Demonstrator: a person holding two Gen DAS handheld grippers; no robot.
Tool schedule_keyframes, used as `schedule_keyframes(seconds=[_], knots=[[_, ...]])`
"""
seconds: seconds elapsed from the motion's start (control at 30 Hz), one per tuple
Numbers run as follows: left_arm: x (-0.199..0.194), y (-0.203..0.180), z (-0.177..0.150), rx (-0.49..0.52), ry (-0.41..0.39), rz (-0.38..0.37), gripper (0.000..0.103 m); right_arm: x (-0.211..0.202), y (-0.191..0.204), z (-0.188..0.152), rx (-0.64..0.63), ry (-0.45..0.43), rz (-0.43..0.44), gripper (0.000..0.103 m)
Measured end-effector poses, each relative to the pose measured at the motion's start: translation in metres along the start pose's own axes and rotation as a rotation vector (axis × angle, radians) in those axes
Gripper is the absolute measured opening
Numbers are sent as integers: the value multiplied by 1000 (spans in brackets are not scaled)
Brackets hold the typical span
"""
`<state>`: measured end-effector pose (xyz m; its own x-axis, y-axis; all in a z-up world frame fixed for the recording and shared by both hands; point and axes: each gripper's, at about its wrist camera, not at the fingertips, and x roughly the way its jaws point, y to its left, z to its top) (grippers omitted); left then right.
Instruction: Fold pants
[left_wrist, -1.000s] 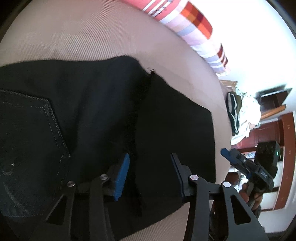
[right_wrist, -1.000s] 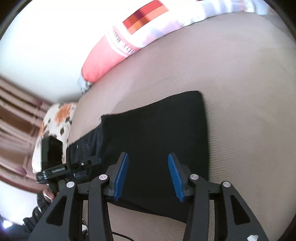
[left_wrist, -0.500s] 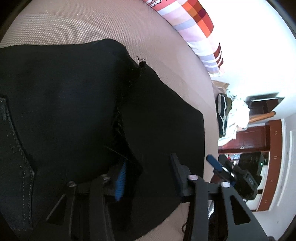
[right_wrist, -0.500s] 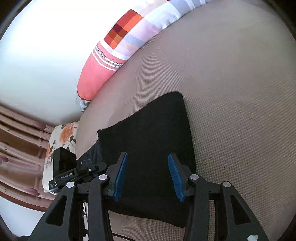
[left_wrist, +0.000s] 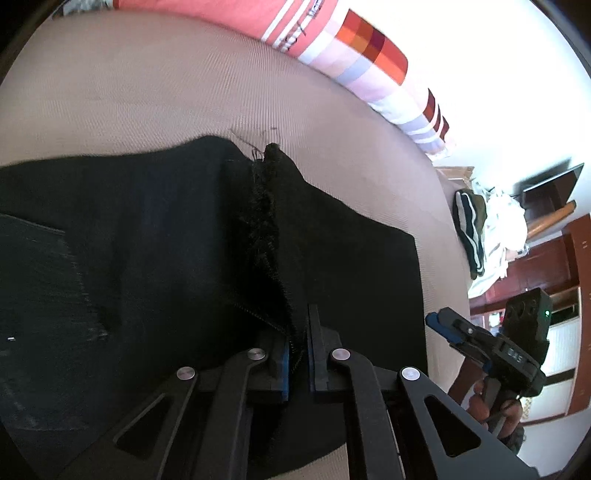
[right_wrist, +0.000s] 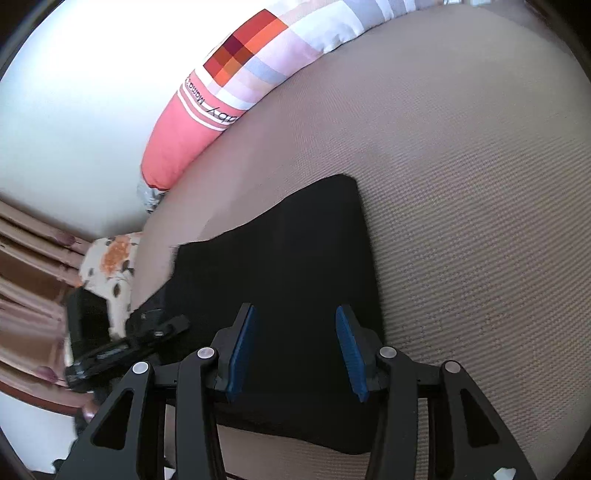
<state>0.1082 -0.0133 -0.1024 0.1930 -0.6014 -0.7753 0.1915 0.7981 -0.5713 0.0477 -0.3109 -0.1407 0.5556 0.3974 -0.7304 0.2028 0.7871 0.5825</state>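
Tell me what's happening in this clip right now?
A person is folding black pants spread on a beige bed, holding tongs in each hand. The left tongs have just been closing and now pinch a frayed edge of the fabric. The right tongs hang open over the other end of the pants, gripping nothing. A striped pillow lies at the bed's far edge.

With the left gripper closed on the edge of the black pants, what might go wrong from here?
1. The left gripper has just closed on only the frayed edge of the black pants; that thin bite may slip when lifted.
2. The right gripper is open above the cloth, holding nothing, so a one-sided pull may drag the pants across the beige bed and skew the fold.
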Motion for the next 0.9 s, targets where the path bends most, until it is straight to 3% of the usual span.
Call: schedule_keyframes(seconds=[0.23,0.37,0.4,0.47,0.6,0.73,0.9], knots=[[9,27,-7,-3,27,57,7,15,2,-3,-66,22,-82,43],[14,25,-8,17,30,85,11,31,11,-6,-163,55,-274,43],[12,24,-9,26,35,95,13,33,12,-5,-168,62,-280,43],[7,16,-9,62,24,152,22,27,18,1,-183,35,-265,43],[-13,-5,-18,224,-83,284,23,19,42,19,-280,-40,-299,43],[-22,-22,-27,297,-117,232,23,34,56,37,-339,-34,-300,43],[-2,-19,-38,320,-52,228,24,71,56,46,-373,35,-352,42]])
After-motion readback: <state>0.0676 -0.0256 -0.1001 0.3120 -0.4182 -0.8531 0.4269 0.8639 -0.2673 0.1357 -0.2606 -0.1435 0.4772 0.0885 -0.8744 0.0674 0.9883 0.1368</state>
